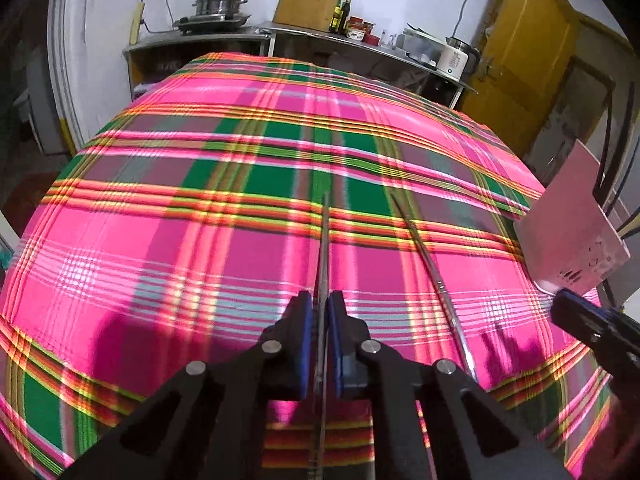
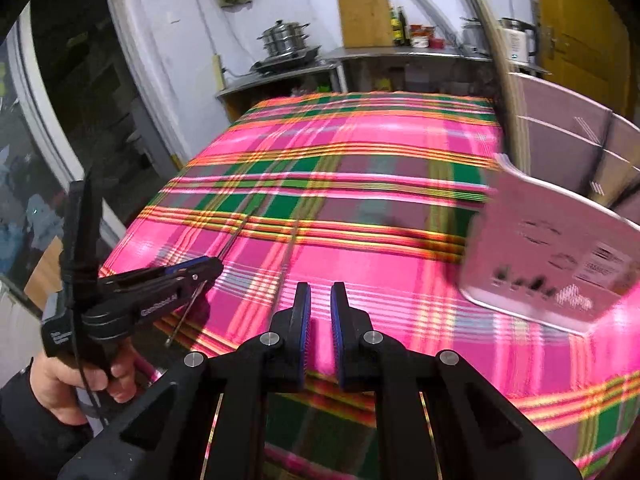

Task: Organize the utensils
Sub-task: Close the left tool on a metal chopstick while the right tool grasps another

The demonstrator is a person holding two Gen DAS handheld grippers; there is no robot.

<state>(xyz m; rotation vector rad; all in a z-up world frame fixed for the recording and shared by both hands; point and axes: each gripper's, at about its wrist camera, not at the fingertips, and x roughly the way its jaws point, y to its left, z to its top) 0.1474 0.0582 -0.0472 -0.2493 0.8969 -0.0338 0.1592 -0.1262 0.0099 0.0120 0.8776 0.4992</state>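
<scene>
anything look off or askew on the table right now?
Nothing spilled or damaged. The two metal chopsticks are split up: the left gripper is shut on one chopstick, while the second chopstick lies loose on the plaid cloth at an angle to it. The pink holder sits at the right edge. The right gripper is open, empty.

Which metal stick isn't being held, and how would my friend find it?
Start at the pink and green plaid tablecloth. On its right side stands a pale pink box. Between it and the left gripper lies a thin silver metal chopstick, flat on the cloth; its twin, the clamped metal chopstick, is pinched between blue pads.
</scene>
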